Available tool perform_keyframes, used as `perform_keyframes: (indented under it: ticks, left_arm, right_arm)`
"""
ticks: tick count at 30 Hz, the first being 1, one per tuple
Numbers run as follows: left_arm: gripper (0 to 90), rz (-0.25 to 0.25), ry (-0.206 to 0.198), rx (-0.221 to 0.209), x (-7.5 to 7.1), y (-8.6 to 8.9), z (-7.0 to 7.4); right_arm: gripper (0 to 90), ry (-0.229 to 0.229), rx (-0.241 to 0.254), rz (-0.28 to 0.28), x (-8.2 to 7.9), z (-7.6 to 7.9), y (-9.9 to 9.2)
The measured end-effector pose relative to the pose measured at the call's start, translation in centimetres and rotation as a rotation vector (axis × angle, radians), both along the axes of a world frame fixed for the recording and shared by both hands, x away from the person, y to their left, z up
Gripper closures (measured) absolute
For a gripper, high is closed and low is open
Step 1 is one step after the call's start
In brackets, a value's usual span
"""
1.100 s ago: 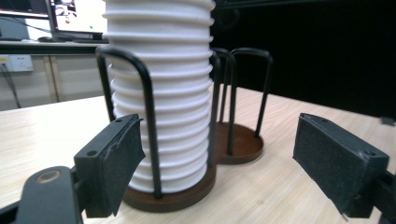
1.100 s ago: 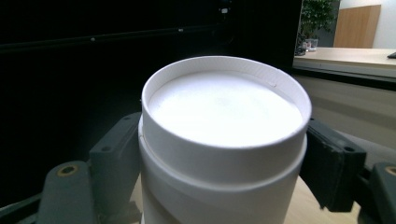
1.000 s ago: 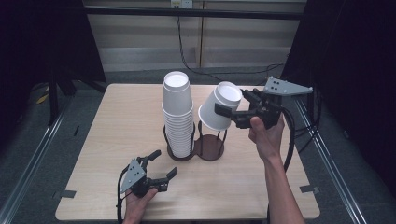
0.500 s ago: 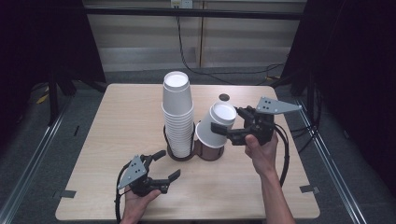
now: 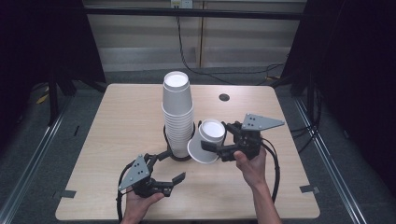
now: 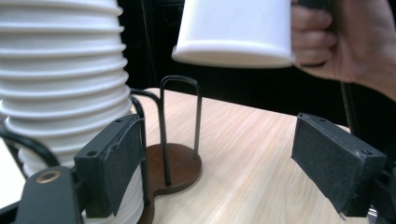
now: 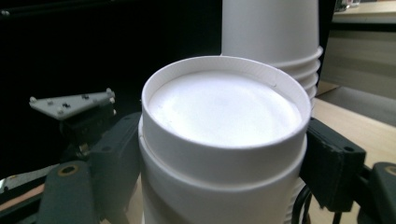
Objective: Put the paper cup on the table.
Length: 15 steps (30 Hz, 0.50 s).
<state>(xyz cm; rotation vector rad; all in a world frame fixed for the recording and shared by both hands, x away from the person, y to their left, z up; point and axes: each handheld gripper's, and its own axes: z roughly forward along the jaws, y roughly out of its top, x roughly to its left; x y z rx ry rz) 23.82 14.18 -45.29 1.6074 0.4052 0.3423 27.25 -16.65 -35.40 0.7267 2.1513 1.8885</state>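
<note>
The right gripper (image 5: 215,148) is clamped on 1 upside-down white paper cup (image 5: 207,142), its 2 pads pressing on opposite sides of the cup's wall; in the right gripper view the cup (image 7: 224,140) sits between the black jaws with its closed bottom facing the camera. The cup is tilted, its open mouth low and toward the person, and it hangs over the empty side of a dark wire cup holder (image 5: 175,154), just beside the tall stack of white cups (image 5: 178,116) that stands in the holder's other side. In the left gripper view the cup (image 6: 236,30) floats above the bare wire loop and brown base of the holder (image 6: 180,163). The left gripper (image 5: 168,181) is near the table's (image 5: 116,121) front edge, short of the holder; its 2 jaws stand apart with nothing between them.
</note>
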Motion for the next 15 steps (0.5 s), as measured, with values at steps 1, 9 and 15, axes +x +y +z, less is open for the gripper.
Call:
perform_keyframes:
  ticks: [1,9,15]
  left_arm:
    - [15.8,-0.008,0.0,0.005,0.0,-0.1,0.1]
    - [15.6,-0.054,-0.009,0.021,0.1,-1.0,0.5]
    - [15.6,-0.085,-0.006,0.028,0.3,-1.2,0.9]
  right_arm:
    - [22.3,0.006,-0.009,0.003,-0.1,-0.3,0.2]
    - [22.3,0.029,-0.036,0.023,-0.3,-1.8,1.0]
    - [22.3,0.047,-0.029,0.033,-0.5,-3.2,1.5]
